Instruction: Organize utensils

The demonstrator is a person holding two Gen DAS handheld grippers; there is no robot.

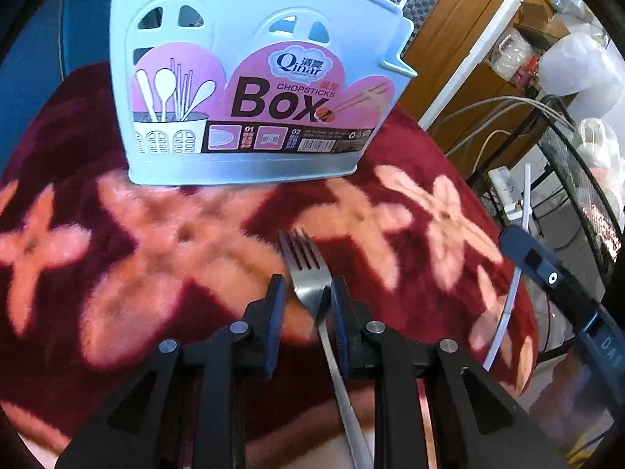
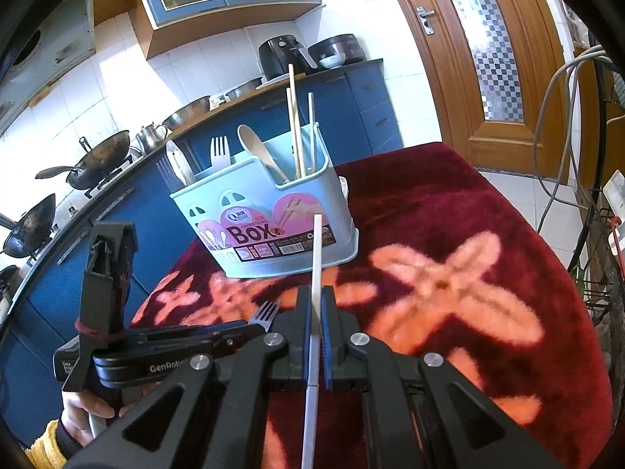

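Fork [image 1: 308, 273] on red flowered cloth [image 1: 195, 234], blue kitchen cabinets [image 2: 351, 101]

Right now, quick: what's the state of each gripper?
Left gripper: open, with the fork between its jaws, not clamped.
Right gripper: closed on a white chopstick.

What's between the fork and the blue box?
Nothing but bare red flowered cloth. The left wrist view shows it, from the fork tines up to the blue box.

Red floral blanket [image 2: 449, 211] under upright blue utensil box [image 2: 265, 211].
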